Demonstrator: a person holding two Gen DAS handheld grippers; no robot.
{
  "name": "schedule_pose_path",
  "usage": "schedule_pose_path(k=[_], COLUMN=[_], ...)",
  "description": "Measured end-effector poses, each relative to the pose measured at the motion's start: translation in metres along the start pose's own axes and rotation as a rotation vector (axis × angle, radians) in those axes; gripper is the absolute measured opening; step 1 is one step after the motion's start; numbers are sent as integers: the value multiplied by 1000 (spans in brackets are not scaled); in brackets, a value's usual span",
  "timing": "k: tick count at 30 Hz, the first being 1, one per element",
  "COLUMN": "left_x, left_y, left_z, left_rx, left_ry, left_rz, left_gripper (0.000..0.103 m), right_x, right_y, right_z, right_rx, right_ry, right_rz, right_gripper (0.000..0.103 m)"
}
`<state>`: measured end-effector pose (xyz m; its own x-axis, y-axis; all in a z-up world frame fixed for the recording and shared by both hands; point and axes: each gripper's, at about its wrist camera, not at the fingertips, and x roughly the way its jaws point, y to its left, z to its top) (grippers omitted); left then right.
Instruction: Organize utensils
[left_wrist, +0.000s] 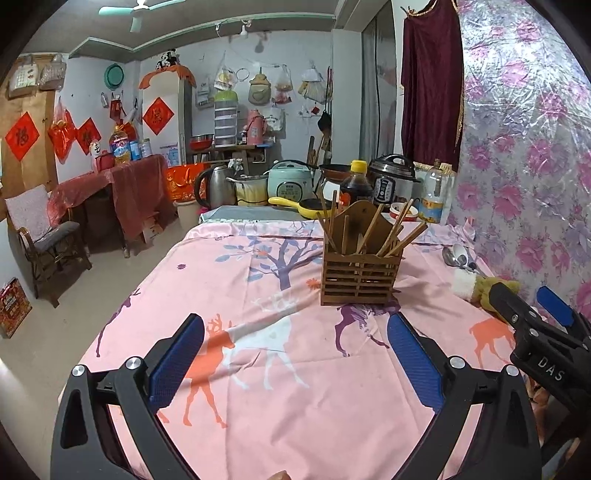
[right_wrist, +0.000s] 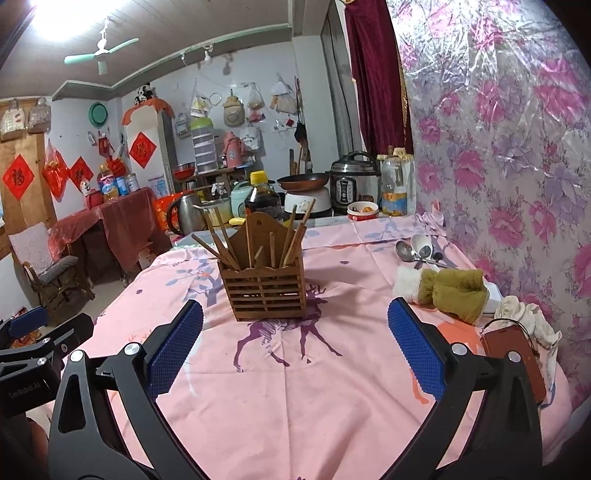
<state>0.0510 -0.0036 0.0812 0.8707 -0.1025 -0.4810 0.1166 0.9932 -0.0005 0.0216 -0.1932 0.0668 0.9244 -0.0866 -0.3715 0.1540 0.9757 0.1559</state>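
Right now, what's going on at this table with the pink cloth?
A person holds two grippers over the table. The left gripper and right gripper are both open and empty. Chopsticks already stand in the wooden utensil holder. The spoons near the floral wall are untouched.

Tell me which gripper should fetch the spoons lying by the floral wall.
Right, probably. The spoons lie right of the holder, on the right gripper's side, and its jaws are open and empty. The left gripper would have to reach across it.

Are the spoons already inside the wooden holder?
No, the spoons lie on the pink cloth near the wall, apart from the wooden holder.
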Motion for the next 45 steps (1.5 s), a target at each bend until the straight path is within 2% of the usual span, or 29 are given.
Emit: schedule_pose_path(k=[14,45], left_x=[3,6], left_y=[-13,-16], left_z=[0,-4], left_rx=[41,55], left_ry=[4,16], left_rz=[9,-6], left_gripper=[98,98], right_x=[3,1], right_y=[-1,-1], right_z=[-3,-2], right_rx=[-6,-7], right_ry=[17,16], right_rz=[4,6], right_gripper=[97,97])
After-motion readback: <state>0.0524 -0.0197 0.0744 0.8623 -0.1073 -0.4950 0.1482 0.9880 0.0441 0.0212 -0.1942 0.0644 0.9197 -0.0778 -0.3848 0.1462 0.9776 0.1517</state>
